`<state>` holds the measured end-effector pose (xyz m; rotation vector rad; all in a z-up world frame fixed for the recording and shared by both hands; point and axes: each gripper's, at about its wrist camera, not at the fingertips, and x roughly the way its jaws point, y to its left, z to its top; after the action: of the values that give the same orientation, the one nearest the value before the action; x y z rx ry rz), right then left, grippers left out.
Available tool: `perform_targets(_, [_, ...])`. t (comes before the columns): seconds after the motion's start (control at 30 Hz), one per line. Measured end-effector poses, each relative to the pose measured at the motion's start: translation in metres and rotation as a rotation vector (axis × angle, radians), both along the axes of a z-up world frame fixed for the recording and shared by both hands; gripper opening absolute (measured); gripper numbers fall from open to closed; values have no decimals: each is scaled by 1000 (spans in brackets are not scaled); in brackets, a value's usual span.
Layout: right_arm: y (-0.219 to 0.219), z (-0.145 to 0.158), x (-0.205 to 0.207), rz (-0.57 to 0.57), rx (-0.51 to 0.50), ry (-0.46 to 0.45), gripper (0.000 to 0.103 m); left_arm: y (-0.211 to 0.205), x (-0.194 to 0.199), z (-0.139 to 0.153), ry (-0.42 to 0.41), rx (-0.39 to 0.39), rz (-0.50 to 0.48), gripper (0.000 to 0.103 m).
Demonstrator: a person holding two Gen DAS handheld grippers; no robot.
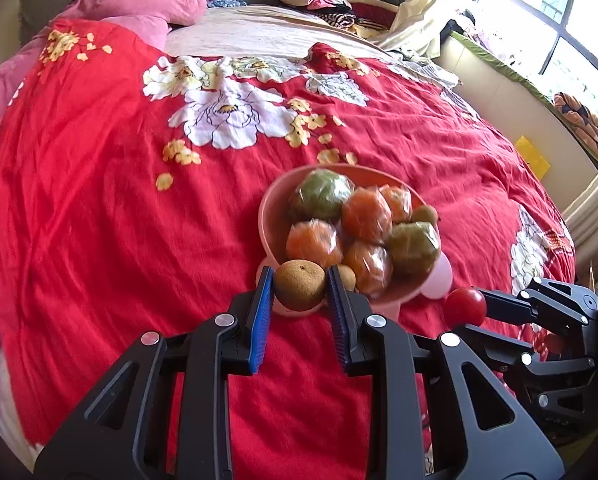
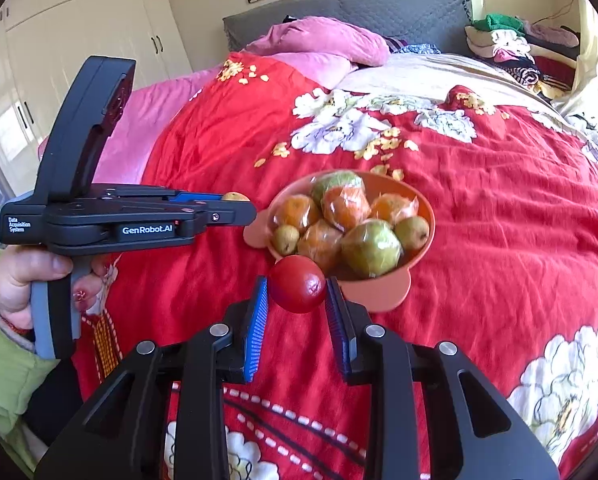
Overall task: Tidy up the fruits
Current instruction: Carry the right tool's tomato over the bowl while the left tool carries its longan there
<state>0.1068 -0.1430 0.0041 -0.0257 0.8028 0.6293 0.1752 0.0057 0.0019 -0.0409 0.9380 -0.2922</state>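
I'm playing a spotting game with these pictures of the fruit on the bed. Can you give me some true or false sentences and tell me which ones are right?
1. The left gripper is clamped on a brown fruit. True.
2. The right gripper is holding a banana. False: it grips a round red fruit.
3. The pink bowl is empty. False: it holds wrapped orange fruits and green ones.
4. The bowl sits on a red flowered bedspread. True.
5. A hand in a green sleeve holds the left gripper's handle. True.
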Motion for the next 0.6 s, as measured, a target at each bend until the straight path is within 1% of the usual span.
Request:
perform_targets(0.27, [4,-1,16,-6,-5,-10,27,-3,23,2,-8,5,-8,19])
perform_targets(0.6, [17,-13,26,10,-47,-10,27,-5,48,-9,11,9,3,19])
